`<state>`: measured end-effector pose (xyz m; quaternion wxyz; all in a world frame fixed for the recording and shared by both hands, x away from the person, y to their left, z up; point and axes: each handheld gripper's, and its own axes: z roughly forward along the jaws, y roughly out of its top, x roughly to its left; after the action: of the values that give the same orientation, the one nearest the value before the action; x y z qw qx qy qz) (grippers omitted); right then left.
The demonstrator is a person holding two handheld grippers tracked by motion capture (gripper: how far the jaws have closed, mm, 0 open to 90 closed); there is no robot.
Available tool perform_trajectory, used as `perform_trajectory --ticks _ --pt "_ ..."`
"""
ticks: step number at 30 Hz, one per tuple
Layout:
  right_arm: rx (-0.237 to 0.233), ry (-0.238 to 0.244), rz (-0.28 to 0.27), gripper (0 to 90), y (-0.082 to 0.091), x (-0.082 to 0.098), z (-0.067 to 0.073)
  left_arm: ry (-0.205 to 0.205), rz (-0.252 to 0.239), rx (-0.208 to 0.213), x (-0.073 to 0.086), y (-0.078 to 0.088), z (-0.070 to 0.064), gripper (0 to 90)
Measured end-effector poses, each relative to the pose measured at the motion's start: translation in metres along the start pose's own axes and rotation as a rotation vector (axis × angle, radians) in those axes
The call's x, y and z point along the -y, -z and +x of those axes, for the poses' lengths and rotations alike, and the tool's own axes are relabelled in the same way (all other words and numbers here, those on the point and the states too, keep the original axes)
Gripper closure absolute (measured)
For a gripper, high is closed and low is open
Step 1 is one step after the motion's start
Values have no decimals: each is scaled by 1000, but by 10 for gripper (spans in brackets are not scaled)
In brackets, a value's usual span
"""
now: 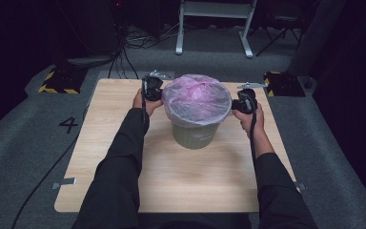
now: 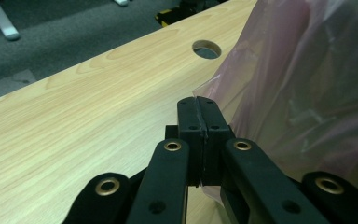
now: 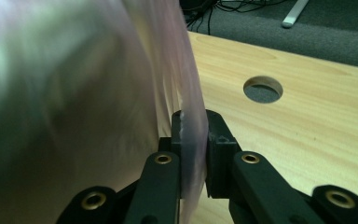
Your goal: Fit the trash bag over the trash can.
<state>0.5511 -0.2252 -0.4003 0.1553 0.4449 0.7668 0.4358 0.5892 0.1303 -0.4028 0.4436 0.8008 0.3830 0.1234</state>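
A green bin (image 1: pixel 194 133) stands near the middle of a pale wooden table (image 1: pixel 124 157), and a pink translucent plastic bag (image 1: pixel 198 98) is stretched over its mouth, draping down around the rim. The person reaches in from the near side with both forearms in dark sleeves, one hand at each side of the bin's top. The left gripper (image 1: pixel 152 90) sits just beside the bag's left edge; in the left gripper view its jaws are pressed together with a thin fold of the bag (image 2: pixel 307 84) caught between the pads (image 2: pixel 189 126), the film emerging from the seam at the tips and again below them. The right gripper (image 1: pixel 244 102) is at the bag's right edge; in the right gripper view a sheet of the bag (image 3: pixel 186 93) runs between its pads (image 3: pixel 219 140), which appear to pinch it, though motion blur softens the film there and the contact on the right pad is hard to read. Two round holes are cut through the tabletop, one seen beyond each gripper (image 2: pixel 206 49) (image 3: pixel 263 89). Beyond the far edge of the table, on grey carpet (image 1: pixel 24 138), lie cables (image 1: pixel 143 40), the white legs of a frame (image 1: pixel 214 28) and two blocks with yellow-and-black striped edges (image 1: pixel 57 81).
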Motion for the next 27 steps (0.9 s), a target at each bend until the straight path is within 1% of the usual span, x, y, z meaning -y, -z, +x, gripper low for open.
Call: perform_trajectory --ticks 1,2,4,6,7,8,10,11,12,13,15,16,17,19,20,22,24,25,26,27 --pt "7 -4 -2 847 1 4 -2 7 -10 -13 6 4 4 884" --pt "5 -10 -1 846 1 6 -3 14 -20 -15 8 6 4 874" --pt "7 -13 -10 843 3 10 -5 14 -39 -22 12 11 5 848" --pt "7 -8 -16 832 5 13 -6 15 -56 -44 15 16 5 791" --pt "12 -4 -19 826 6 14 -6 19 -74 -44 16 20 5 763" --pt "18 -2 -23 805 8 15 -6 18 -88 -49 17 23 4 689" --pt "31 8 -35 775 13 14 -6 11 -106 -70 17 31 3 599" --pt "48 20 -42 744 15 14 -5 6 -118 -85 17 36 2 552" --pt "68 31 -47 703 19 13 -5 7 -131 -106 17 41 2 469" --pt "80 46 -57 665 22 12 -4 11 -146 -118 17 47 2 415" --pt "88 63 -77 601 30 11 -4 9 -181 -122 18 61 4 336" --pt "81 72 -89 580 35 10 -5 -2 -193 -134 18 70 4 320" --pt "80 87 -102 552 41 10 -5 -8 -199 -138 19 75 4 309" --pt "78 104 -111 508 49 9 -6 -30 -213 -130 22 87 3 292" --pt "64 111 -114 487 54 9 -7 -50 -221 -127 24 94 2 292" --pt "42 144 -133 460 63 11 -7 -84 -224 -105 29 101 -3 282" --pt "39 184 -127 426 70 15 -4 -126 -218 -85 35 105 -10 282" --pt "33 202 -131 410 73 16 -3 -147 -209 -59 39 106 -15 281" --pt "14 216 -135 404 75 19 -1 -164 -202 -51 41 106 -19 277" --pt "7 227 -132 392 77 20 1 -186 -194 -39 44 105 -24 276"
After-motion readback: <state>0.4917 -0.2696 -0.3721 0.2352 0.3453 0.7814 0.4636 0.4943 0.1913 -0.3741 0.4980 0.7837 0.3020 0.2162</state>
